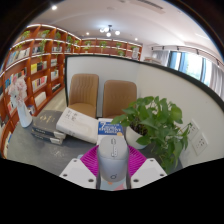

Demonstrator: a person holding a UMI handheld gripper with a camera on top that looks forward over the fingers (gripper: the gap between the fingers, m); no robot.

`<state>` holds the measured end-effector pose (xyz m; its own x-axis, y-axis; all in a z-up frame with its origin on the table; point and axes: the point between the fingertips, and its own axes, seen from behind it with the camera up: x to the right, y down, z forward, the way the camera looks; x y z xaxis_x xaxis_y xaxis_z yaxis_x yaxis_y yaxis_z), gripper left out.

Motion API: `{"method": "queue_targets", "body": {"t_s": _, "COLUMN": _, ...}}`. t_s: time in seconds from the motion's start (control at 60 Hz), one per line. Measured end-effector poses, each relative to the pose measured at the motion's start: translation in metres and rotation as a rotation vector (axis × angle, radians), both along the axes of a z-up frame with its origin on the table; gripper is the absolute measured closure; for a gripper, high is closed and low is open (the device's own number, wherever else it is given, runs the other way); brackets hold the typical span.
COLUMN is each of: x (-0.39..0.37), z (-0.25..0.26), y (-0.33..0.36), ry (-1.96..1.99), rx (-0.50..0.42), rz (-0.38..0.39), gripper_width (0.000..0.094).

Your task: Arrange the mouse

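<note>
The tongs point forward over the desk, and a white mouse with a grey scroll wheel sits lengthwise between the two fingers. The pink pads lie against the left and right flanks of the mouse with no visible gap on either side, so the tongs are pinching the mouse. Whether the mouse rests on the desk or is raised off it cannot be determined. The desk surface is pale grey and carries several items just beyond the fingertips. A blue box with white lettering lies directly ahead of the mouse. To its left a white book lies tilted on top of a flat stack of books. Further left, a clear glass vessel stands upright near the desk edge. To the right of the tongs, a leafy green potted plant occupies the desk; its leaves reach toward the blue box and overhang the area beside the right finger. A white partition panel rises behind the desk. Two tan upholstered chairs stand side by side behind the items, against this panel. A long bookshelf filled with colourful books lines the left wall of the room. Ceiling lights hang overhead, and windows are located at the far right.
</note>
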<state>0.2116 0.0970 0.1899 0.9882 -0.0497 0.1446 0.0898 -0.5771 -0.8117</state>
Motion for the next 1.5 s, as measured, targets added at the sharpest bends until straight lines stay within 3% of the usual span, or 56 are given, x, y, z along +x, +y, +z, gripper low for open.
{"method": "queue_targets", "body": {"t_s": 0.133, "x": 0.012, "z": -0.096, "y": -0.007, "ry": 0.067, "rx": -0.139, "rz": 0.024, "gripper_width": 0.0595}}
{"method": "queue_targets", "body": {"t_s": 0.367, "x": 0.003, "z": -0.188, "y": -0.014, "ry": 0.131, "rx": -0.256, "rz": 0.036, "gripper_width": 0.0586}}
{"method": "queue_targets", "body": {"t_s": 0.7, "x": 0.006, "z": -0.203, "y": -0.016, "ry": 0.151, "rx": -0.279, "rz": 0.010, "gripper_width": 0.0426}}
{"method": "queue_targets", "body": {"t_s": 0.767, "x": 0.009, "z": -0.202, "y": -0.018, "ry": 0.130, "rx": -0.290, "rz": 0.003, "gripper_width": 0.0339}}
{"method": "queue_targets", "body": {"t_s": 0.85, "x": 0.014, "z": -0.197, "y": -0.023, "ry": 0.109, "rx": -0.315, "rz": 0.004, "gripper_width": 0.0156}}
{"method": "queue_targets", "body": {"t_s": 0.917, "x": 0.015, "z": -0.183, "y": -0.025, "ry": 0.087, "rx": -0.302, "rz": -0.004, "gripper_width": 0.0080}}
{"method": "queue_targets", "body": {"t_s": 1.233, "x": -0.033, "z": -0.047, "y": -0.091, "ry": 0.053, "rx": -0.162, "rz": -0.081, "gripper_width": 0.0078}}
{"method": "queue_targets", "body": {"t_s": 1.5, "x": -0.106, "z": 0.039, "y": -0.160, "ry": 0.065, "rx": -0.020, "rz": -0.050, "gripper_width": 0.0081}}
